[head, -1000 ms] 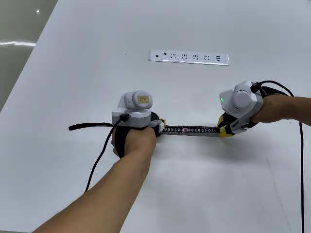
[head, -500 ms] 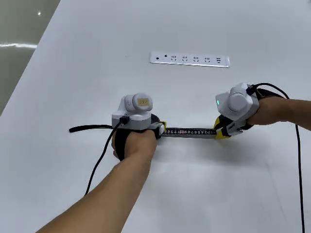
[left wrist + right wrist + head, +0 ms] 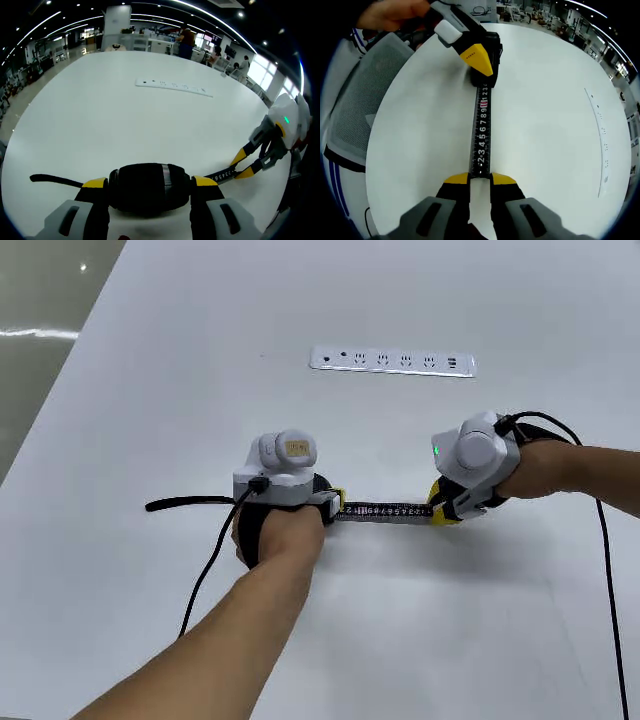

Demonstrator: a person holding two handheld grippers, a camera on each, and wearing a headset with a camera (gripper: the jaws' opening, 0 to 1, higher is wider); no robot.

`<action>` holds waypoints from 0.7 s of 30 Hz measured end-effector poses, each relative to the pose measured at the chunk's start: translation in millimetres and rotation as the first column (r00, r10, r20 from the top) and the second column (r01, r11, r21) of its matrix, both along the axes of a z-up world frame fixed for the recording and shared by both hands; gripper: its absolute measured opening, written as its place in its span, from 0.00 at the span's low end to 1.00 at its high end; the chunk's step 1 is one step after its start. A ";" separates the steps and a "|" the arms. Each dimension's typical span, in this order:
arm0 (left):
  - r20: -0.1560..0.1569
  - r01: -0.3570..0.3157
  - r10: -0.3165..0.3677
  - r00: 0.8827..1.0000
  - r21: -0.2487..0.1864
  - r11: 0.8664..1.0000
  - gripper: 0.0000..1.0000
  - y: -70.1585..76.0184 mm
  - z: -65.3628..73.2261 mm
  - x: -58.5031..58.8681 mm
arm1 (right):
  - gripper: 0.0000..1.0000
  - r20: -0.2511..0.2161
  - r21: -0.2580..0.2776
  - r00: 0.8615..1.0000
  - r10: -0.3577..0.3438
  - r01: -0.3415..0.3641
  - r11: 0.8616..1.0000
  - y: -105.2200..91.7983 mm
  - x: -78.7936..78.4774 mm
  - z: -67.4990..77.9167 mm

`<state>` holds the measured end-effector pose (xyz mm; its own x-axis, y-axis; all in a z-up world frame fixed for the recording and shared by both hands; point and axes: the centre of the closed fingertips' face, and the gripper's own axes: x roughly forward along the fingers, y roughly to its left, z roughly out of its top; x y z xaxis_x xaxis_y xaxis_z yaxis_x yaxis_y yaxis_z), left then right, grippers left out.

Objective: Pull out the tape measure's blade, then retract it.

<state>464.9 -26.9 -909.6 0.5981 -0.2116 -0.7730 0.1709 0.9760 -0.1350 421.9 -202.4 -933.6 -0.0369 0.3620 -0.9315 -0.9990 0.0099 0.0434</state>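
Observation:
The black tape measure case sits between the yellow-tipped jaws of my left gripper, which is shut on it; in the head view the case is mostly hidden under that gripper. A short length of black blade with white numbers runs right from the case to my right gripper. In the right gripper view the blade leads straight from the case down into my right gripper, which is shut on the blade's end. A black wrist strap trails left of the case.
A white power strip lies on the white table beyond the grippers. Black cables hang from both grippers toward me. The table's left edge drops to a grey floor. People stand far off in the left gripper view.
My right gripper has moved left toward the case with the blade's end in it, so less blade shows between the two grippers. The left gripper and case have stayed put.

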 end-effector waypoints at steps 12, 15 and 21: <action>0.001 0.001 -0.001 1.000 0.001 1.000 0.63 0.2 0.8 -0.7 | 0.14 0.006 0.012 1.000 -0.025 0.025 1.000 10.5 -1.2 0.2; 0.001 0.003 -0.003 1.000 0.002 1.000 0.63 0.2 0.8 -0.7 | 0.14 0.011 0.014 0.999 -0.030 0.030 0.999 12.2 -1.0 -0.1; 0.004 0.002 -0.002 1.000 0.004 1.000 0.63 0.2 1.0 -0.8 | 0.14 0.021 0.020 0.999 -0.036 0.035 0.999 14.8 1.4 -2.4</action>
